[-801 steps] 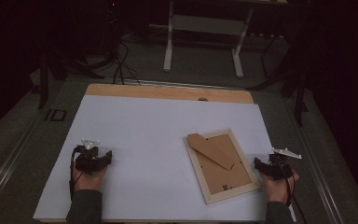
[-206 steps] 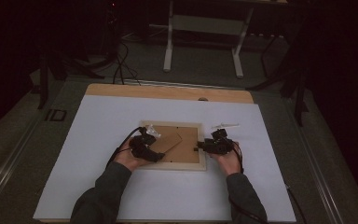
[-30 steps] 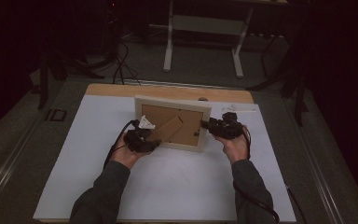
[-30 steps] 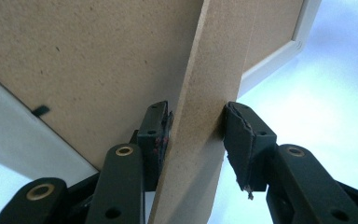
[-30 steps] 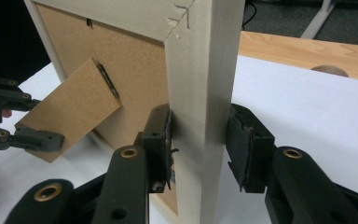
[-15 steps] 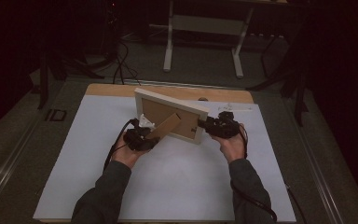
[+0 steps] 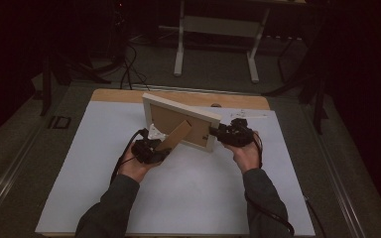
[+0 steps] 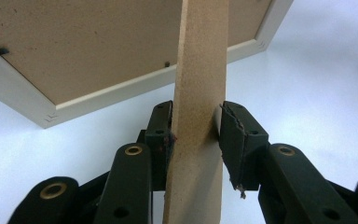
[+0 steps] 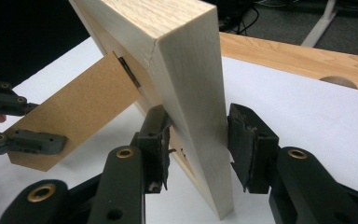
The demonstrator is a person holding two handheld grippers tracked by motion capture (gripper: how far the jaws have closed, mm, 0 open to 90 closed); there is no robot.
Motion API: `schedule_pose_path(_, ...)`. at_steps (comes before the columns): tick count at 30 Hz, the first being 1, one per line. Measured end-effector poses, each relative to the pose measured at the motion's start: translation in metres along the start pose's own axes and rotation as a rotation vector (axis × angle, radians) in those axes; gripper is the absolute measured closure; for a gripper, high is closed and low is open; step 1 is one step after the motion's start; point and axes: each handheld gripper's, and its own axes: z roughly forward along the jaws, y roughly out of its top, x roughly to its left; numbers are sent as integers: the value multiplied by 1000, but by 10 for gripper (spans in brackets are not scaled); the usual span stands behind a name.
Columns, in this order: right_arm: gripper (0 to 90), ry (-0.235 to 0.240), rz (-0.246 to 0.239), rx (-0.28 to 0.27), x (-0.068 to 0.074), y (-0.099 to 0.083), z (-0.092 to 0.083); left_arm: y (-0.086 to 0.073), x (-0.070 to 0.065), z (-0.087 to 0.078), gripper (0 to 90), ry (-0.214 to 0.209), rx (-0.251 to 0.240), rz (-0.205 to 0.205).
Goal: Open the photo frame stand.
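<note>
A pale wooden picture frame [image 7: 178, 116] stands upright on the white sheet, its brown back [image 8: 74, 46] facing the person. Its hardboard stand [image 7: 176, 136] is swung out from the back. My left gripper [image 7: 154, 148] is shut on the stand [image 8: 198, 93], one pad pressing each of its edges, as the left gripper view [image 8: 196, 133] shows. My right gripper [image 7: 216, 133] is shut on the frame's right side rail [image 9: 186, 60], which sits between its pads [image 9: 196, 140]. In the right gripper view the stand [image 9: 74, 116] and the left gripper [image 9: 23, 140] show at the left.
A white sheet [image 7: 193, 198] covers most of the wooden table [image 7: 129, 95], which has a round hole [image 7: 216, 105] near its far edge. Beyond the table, white desk legs [image 7: 180, 44] and cables [image 7: 129, 64] are on the dark floor.
The frame went from flat on the sheet to upright. In the last second it turned and settled lower, and the stand swung out from its back in the left gripper.
</note>
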Motion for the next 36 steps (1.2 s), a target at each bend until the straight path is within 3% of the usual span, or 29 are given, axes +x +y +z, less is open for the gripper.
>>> schedule_pose_path(36, 573, 33, -63, 0, 9, -7, -6, -17, -5, -1, 697, -21, -24, -26)
